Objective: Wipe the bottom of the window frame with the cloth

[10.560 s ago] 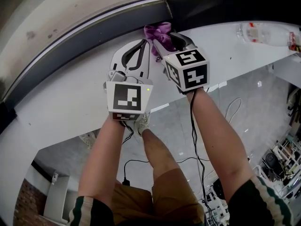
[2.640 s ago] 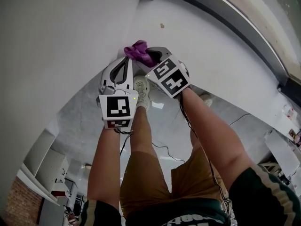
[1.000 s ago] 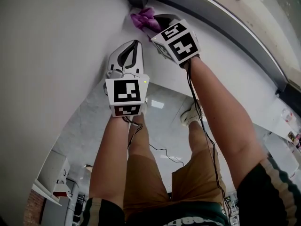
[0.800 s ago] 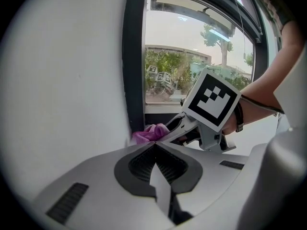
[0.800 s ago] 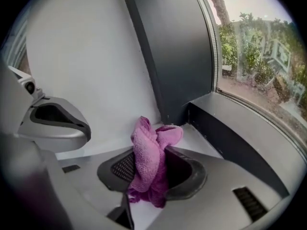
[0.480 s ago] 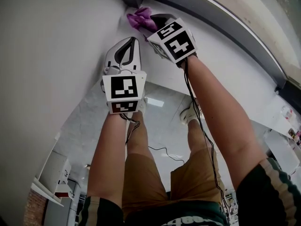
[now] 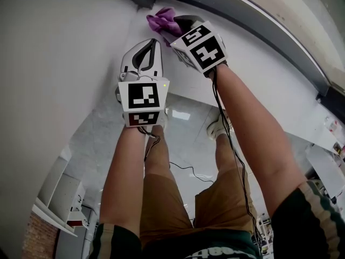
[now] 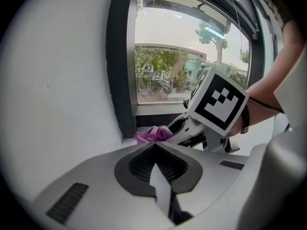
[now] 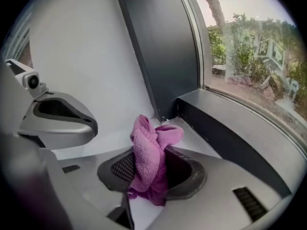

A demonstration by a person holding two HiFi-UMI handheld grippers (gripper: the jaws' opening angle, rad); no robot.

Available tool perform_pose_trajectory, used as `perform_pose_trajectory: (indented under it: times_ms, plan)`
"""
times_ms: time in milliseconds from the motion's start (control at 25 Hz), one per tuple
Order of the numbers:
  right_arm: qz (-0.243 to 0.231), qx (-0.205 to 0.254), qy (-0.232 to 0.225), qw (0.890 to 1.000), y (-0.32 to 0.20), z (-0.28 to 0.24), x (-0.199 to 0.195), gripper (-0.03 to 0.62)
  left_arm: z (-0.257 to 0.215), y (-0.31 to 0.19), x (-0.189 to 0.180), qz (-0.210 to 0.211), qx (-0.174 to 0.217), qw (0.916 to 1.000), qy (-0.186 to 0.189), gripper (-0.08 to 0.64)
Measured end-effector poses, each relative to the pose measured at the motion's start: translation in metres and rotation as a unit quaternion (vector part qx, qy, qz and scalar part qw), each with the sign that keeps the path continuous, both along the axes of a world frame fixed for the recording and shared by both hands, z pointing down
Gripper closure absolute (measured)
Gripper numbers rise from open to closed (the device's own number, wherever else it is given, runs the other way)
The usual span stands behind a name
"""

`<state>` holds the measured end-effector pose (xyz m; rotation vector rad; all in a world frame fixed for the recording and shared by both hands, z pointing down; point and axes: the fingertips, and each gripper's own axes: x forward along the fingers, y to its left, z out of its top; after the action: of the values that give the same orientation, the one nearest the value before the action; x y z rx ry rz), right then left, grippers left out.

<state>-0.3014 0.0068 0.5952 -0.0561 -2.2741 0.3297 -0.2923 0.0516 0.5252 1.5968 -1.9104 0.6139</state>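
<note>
The right gripper (image 7: 175,27) was clamped on the purple cloth (image 9: 149,163). The cloth sat bunched between its jaws in the lower middle of the right gripper view. A loose fold rose past the jaw tips toward the corner where the dark window frame (image 9: 225,128) met the white wall (image 9: 96,56). In the head view the cloth showed at the top centre, over the white sill (image 7: 269,63); whether it touched the sill could not be told. The left gripper (image 8: 155,144) had its jaws closed together on nothing and lay just beside the right one, at the centre of the head view.

The cloth looked light and soft, like terry. It would likely flop and fold rather than keep a shape, and drag a little on paint rather than slide. Gripped by its middle as a wad, it left a padded lump ahead of the jaws to press along the bottom rail. A hold nearer an edge would probably let it trail. Light pressure seemed enough, with the hard jaw tips kept off the frame.
</note>
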Motion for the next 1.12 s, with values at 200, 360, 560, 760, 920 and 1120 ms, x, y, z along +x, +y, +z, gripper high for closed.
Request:
perform_pose_trajectory:
  times_ms: [200, 360, 560, 760, 920, 1120]
  plan:
    - [0.006, -0.006, 0.004, 1.0, -0.006, 0.0, 0.016, 0.434, -0.002, -0.008, 0.01, 0.009, 0.0, 1.0, -0.002, 0.551]
    - [0.013, -0.005, 0.005, 1.0, -0.013, 0.0, 0.029, 0.434, -0.001, -0.017, 0.019, 0.016, -0.001, 0.9999, -0.001, 0.551]
    - [0.021, -0.004, 0.01, 1.0, -0.019, -0.001, 0.045, 0.434, -0.002, -0.026, 0.035, 0.029, 0.0, 0.9996, 0.002, 0.551]
    - [0.032, -0.011, 0.017, 0.999, -0.024, -0.002, 0.063, 0.434, -0.001, -0.032, 0.051, 0.042, -0.003, 0.9991, 0.005, 0.551]
    - [0.028, 0.002, 0.024, 0.999, -0.03, -0.002, 0.078, 0.434, 0.001, -0.035, 0.061, 0.051, -0.008, 0.9987, 0.006, 0.551]
    - [0.037, 0.005, 0.03, 0.999, -0.037, -0.001, 0.099, 0.434, 0.001, -0.042, 0.078, 0.066, -0.011, 0.9977, 0.007, 0.551]
